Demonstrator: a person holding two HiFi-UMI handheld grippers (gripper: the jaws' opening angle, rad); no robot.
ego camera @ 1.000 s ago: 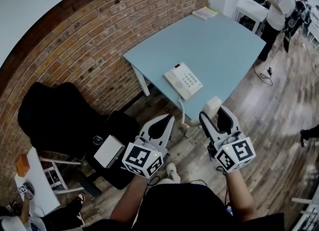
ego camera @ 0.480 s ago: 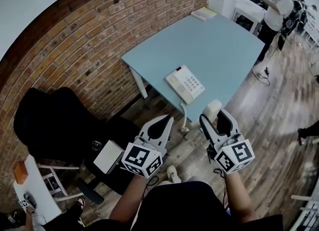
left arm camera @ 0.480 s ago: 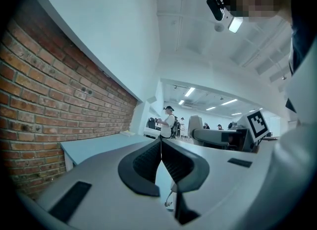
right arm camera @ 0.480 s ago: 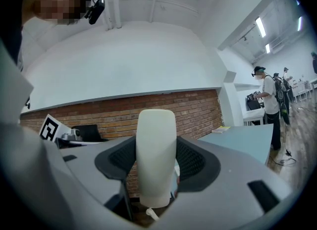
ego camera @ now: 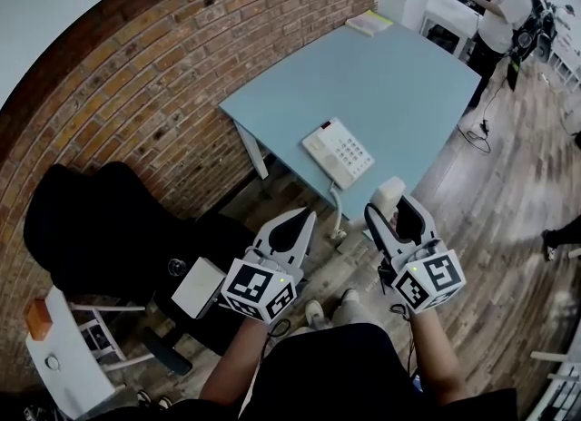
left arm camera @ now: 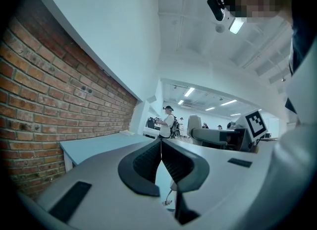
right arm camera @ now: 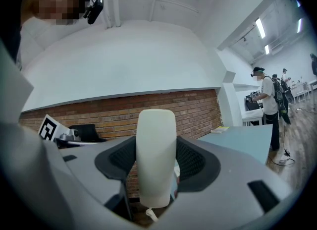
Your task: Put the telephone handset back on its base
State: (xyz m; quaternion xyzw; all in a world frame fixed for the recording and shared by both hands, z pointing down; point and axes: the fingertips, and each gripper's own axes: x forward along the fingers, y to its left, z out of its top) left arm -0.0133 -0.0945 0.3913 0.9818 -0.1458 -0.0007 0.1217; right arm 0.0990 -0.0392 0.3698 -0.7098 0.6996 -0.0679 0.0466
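Right gripper view: right tool clamps the handset; left tool pinched together; base on table

Can't read the keys on the base: too small. Can see only the top of the handset, the rest sunk between the jaws of the right gripper. Can't trace the cord to the handset. Can't make out the flat thing at the far corner of the table.
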